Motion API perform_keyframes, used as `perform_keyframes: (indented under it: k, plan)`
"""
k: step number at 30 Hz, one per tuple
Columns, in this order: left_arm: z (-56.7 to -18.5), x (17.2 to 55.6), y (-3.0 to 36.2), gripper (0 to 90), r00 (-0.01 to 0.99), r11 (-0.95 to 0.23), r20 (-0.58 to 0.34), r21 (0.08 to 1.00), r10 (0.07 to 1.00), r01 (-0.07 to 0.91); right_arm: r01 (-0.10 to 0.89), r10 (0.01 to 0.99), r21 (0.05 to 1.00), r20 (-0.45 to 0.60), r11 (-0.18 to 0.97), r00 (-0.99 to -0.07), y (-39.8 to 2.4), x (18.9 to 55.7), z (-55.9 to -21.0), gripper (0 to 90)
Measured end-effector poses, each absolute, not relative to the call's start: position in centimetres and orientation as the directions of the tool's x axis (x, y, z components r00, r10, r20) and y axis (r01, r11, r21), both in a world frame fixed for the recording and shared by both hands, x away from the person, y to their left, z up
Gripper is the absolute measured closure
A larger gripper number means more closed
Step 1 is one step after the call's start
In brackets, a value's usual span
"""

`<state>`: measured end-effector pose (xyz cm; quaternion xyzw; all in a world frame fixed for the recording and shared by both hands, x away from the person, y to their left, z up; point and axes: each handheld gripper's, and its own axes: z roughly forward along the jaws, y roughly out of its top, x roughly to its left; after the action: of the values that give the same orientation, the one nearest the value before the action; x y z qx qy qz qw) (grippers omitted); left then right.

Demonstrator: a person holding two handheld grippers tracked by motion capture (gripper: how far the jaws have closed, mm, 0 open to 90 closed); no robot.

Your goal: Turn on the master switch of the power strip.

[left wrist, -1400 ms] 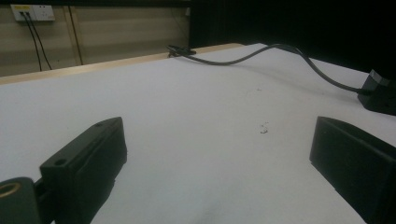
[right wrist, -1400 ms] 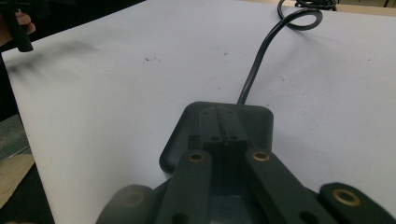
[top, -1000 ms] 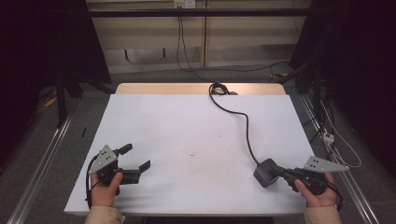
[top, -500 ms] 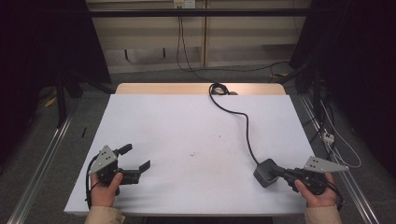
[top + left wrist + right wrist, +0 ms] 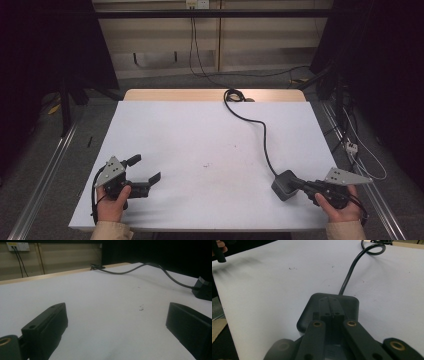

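White table (image 5: 210,150), dark room behind: right tongs (image 5: 298,185) pressed together, tips resting over the black power adapter (image 5: 284,184) at the near-right edge, its cord (image 5: 260,130) running to the far edge; left tongs (image 5: 145,170) spread, nothing between them.

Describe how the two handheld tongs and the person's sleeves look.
Both tongs, left and right, are black with two blocky black jaws. Each carries a grey three-cornered plate on top, dotted with small holes. Brass-coloured rings sit in the jaw links in the right gripper view. A black cable loops from the left one. The sleeves are tan.
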<state>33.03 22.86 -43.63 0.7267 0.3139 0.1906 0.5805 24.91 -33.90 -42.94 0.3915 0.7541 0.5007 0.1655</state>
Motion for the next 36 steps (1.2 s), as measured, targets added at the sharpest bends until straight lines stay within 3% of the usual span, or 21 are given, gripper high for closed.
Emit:
perform_keyframes:
  k: [36]
  plan:
    - [-43.65,32.80,23.04,3.5,0.725,-0.124,-0.094,0.963,0.683,0.241,0.426,0.760,0.883,0.138,0.196,-0.635,-33.84,24.91,-42.94,90.0]
